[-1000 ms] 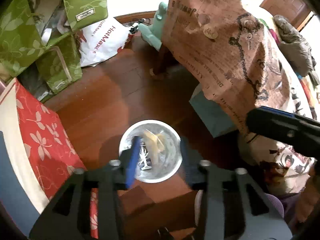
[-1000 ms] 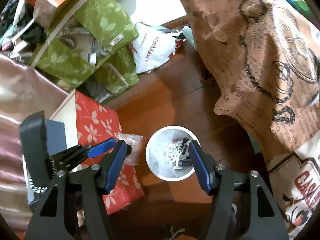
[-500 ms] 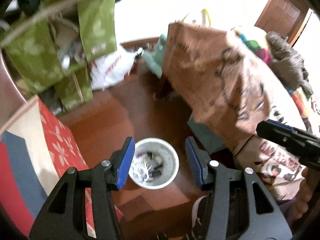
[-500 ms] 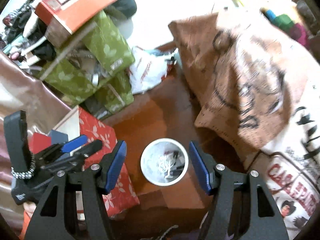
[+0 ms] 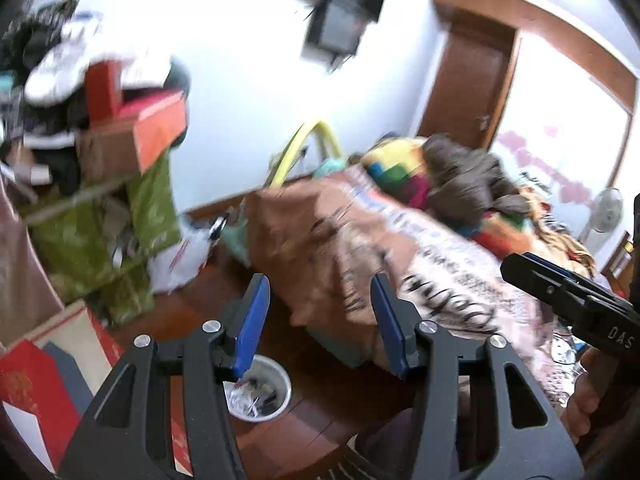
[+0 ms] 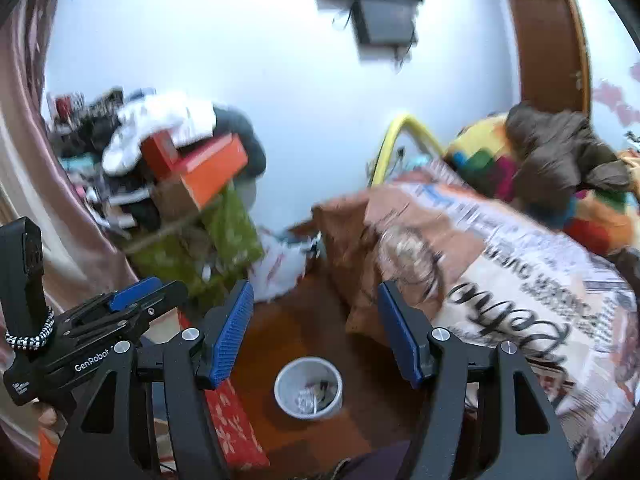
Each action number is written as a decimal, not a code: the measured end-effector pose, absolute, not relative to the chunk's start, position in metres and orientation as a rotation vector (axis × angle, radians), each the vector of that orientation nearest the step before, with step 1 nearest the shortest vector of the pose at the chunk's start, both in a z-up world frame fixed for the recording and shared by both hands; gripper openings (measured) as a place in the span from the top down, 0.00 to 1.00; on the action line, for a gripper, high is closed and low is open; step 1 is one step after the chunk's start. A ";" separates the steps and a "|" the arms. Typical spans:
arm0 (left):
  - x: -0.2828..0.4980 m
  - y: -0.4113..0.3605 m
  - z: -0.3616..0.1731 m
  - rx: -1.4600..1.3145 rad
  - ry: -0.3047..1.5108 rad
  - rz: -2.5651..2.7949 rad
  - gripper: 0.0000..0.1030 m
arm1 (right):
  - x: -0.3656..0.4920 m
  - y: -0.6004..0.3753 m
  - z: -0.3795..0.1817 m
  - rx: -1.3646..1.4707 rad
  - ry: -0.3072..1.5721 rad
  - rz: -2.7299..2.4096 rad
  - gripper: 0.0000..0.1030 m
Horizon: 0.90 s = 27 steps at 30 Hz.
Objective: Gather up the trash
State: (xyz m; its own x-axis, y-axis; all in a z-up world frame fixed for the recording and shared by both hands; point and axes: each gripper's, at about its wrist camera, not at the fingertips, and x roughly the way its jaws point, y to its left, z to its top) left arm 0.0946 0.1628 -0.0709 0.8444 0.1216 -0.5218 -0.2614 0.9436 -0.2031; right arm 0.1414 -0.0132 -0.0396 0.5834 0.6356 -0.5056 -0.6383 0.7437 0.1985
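Both grippers hang high over the floor with nothing between their blue pads; the left gripper (image 5: 318,322) has its jaws parted about halfway and empty, and the right gripper (image 6: 316,334) shows the same half-open, empty gap. The trash bin (image 6: 308,387), a small white round bucket, stands on the red-brown wooden floor (image 6: 296,320) well below them; in the right wrist view it sits at six o'clock of the frame, centred under the gap between the jaws, and in the left wrist view it lies at about seven o'clock, partly hidden behind the left finger. Inside the trash bin (image 5: 258,392) there is a loose heap of crumpled clear and dark scraps; what each scrap is cannot be told.

Around the bin: a red flowered box (image 6: 232,424) just beside it at nine o'clock; a bed (image 6: 500,280) draped in a brown printed cover at three o'clock; green leaf-print bags (image 6: 216,248) and a white plastic bag (image 6: 280,268) against the wall at eleven o'clock.

Judging from the empty jaws and the filled bin, a drop looks finished and the step in hand is the search for the next piece of litter; the next move calls for picking out a loose scrap somewhere in view, then lowering one gripper with its jaws wide enough to straddle it. No obvious loose scrap shows on the bare floor from here.
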 end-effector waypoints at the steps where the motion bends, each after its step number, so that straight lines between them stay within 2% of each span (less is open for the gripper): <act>1: 0.087 0.154 -0.062 -0.260 0.508 0.198 0.50 | 0.130 -0.024 -0.030 0.005 0.558 0.726 0.41; 8: 0.030 0.096 -0.015 -0.176 0.401 0.158 0.47 | 0.078 -0.070 0.002 0.028 0.421 0.600 0.41; 11: 0.011 0.079 -0.005 -0.152 0.373 0.155 0.32 | 0.064 -0.080 0.009 0.015 0.387 0.545 0.39; 13: 0.000 0.073 -0.001 -0.157 0.356 0.151 0.10 | 0.058 -0.087 0.012 0.021 0.377 0.526 0.23; 15: -0.008 0.068 0.003 -0.160 0.331 0.157 0.03 | 0.054 -0.093 0.014 0.031 0.361 0.496 0.15; 19: -0.017 0.060 0.011 -0.131 0.309 0.156 0.02 | 0.046 -0.100 0.021 0.033 0.335 0.456 0.00; 27: -0.019 0.057 0.014 -0.103 0.299 0.142 0.01 | 0.029 -0.095 0.021 -0.020 0.291 0.395 0.00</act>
State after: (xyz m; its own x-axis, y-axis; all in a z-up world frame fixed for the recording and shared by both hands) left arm -0.0187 0.0573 0.0140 0.9456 0.1242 -0.3006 -0.1547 0.9847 -0.0798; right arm 0.0292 -0.0949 0.0215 0.8819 0.3769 -0.2833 -0.3827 0.9232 0.0368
